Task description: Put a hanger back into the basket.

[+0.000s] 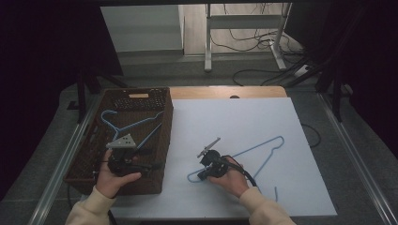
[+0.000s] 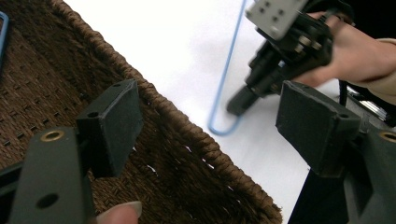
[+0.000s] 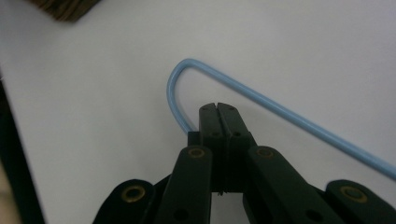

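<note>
- Jaws of my right gripper (image 3: 218, 108) are sitting pressed together, pads meeting at the tips, and they are pinching the blue wire hanger (image 3: 261, 100) just behind its rounded corner; the wire is disappearing under the left pad in the right gripper view.
- That hanger (image 1: 256, 152) is lying flat on the white table (image 1: 244, 122), its bent corner toward the basket (image 1: 141, 101) and its hook end toward the table's far right.
- My right gripper (image 1: 202, 174) is pointing toward the basket, low over the table, with the right hand (image 1: 230, 176) wrapped around its body.
- My left gripper (image 2: 208, 123) is standing wide open with nothing between the pads; I am looking along it across the basket's woven rim (image 2: 196, 144) at the right gripper (image 2: 236, 107) and the hanger's corner (image 2: 224, 81) beyond.
- My left hand (image 1: 112, 176) is holding its gripper (image 1: 157, 165) over the near end of the basket.
- Inside the basket another blue hanger (image 1: 131, 124) is lying.
</note>
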### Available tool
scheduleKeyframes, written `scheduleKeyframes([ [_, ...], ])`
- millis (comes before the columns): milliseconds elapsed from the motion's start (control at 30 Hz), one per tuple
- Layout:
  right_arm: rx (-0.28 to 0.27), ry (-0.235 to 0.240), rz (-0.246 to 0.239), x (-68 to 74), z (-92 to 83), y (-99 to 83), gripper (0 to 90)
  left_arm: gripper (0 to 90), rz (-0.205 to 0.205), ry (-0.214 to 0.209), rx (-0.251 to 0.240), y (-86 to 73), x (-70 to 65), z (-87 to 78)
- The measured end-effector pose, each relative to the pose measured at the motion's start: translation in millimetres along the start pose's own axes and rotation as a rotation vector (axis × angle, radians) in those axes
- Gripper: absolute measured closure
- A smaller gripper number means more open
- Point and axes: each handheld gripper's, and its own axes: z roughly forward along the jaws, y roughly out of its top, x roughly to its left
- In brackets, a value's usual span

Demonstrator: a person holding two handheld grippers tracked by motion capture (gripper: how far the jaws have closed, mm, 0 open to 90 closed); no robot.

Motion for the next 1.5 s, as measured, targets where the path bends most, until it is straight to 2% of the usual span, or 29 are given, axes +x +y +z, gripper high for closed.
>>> scheduleKeyframes([
  [267, 0.029, 0.038, -0.041, 22.0, -6.8, -23.6, 89.7, 22.8, 0.002, -0.001, 0.0, 0.2, -0.5, 0.1],
  [433, 0.021, 0.04, -0.026, 21.0, -13.5, -36.3, 89.6, 22.8, 0.004, -0.002, 0.003, 0.8, -1.2, 1.4],
  [567, -0.034, 0.037, -0.011, 14.5, -21.3, -40.7, 89.6, 22.8, 0.006, -0.003, 0.004, 1.1, -1.5, 2.1],
  [700, -0.118, 0.004, 0.021, 4.5, -46.3, -46.1, 88.4, 22.7, 0.004, -0.004, 0.002, 0.8, -0.9, 1.6],
  [833, -0.175, -0.073, 0.071, -12.6, -75.0, -63.7, 80.0, 22.8, 0.007, -0.006, 0.008, 0.6, -2.2, 3.5],
  [867, -0.196, -0.108, 0.094, -20.0, -85.3, -72.9, 76.3, 22.8, 0.009, -0.007, 0.009, 0.8, -2.6, 3.8],
  [933, -0.207, -0.146, 0.119, -27.3, -97.5, -83.9, 70.6, 22.8, 0.011, -0.008, 0.009, 1.3, -3.7, 4.5],
  [1000, -0.206, -0.183, 0.151, -34.9, -110.6, -96.7, 66.1, 22.8, 0.014, -0.01, 0.01, 1.9, -4.4, 5.6],
  [1067, -0.2, -0.227, 0.192, -42.6, -123.4, -113.6, 65.5, 22.7, 0.014, -0.012, 0.013, 2.2, -5.1, 6.8],
  [1167, -0.181, -0.247, 0.22, -46.9, -129.3, -128.1, 65.5, 22.7, 0.019, -0.012, 0.015, 2.7, -5.6, 7.9],
  [1300, -0.118, -0.263, 0.227, -47.6, -125.7, -140.9, 66.1, 22.7, 0.018, -0.013, 0.014, 3.5, -6.0, 8.4],
  [1500, -0.037, -0.288, 0.22, -46.3, -117.0, -141.2, 69.9, 22.7, 0.021, -0.017, 0.016, 4.0, -6.9, 9.4],
])
